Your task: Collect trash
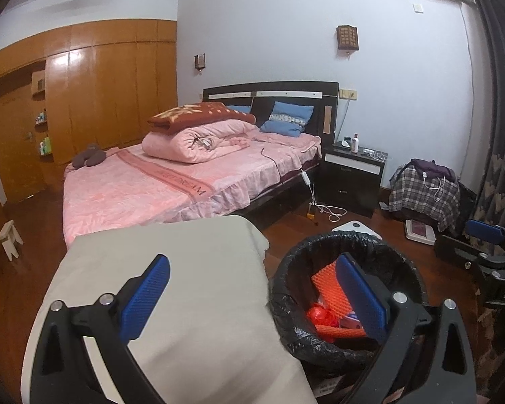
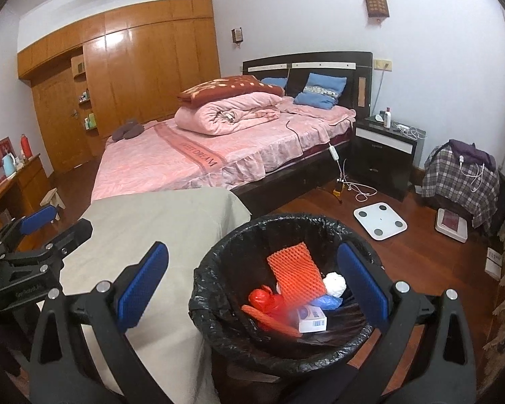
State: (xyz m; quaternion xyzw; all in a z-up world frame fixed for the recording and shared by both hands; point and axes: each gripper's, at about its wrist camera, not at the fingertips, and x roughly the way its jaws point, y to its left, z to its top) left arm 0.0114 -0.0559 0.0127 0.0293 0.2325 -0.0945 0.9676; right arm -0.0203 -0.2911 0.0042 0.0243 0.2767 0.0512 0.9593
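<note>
A round bin lined with a black bag [image 2: 286, 222] stands on the wooden floor beside a table draped in beige cloth [image 2: 144, 222]. Inside lie an orange foam sheet [image 2: 294, 272], a red plastic bag [image 2: 264, 299], a white crumpled wad [image 2: 334, 284], a blue wrapper [image 2: 326, 303] and a small white box [image 2: 311, 318]. My right gripper [image 2: 254, 286] hangs open above the bin's left rim, holding nothing. My left gripper [image 1: 252, 298] is open and empty over the cloth edge, its right finger over the bin [image 1: 346, 239]. The orange foam [image 1: 326, 289] shows there too.
A pink-covered bed [image 2: 219, 155] fills the middle of the room, with a dark nightstand [image 2: 383, 155] to its right. Cables and a power strip [image 2: 350, 188] and a white scale [image 2: 380, 219] lie on the floor. A plaid-covered chair [image 2: 461, 175] stands right, a small stool [image 1: 10, 239] left.
</note>
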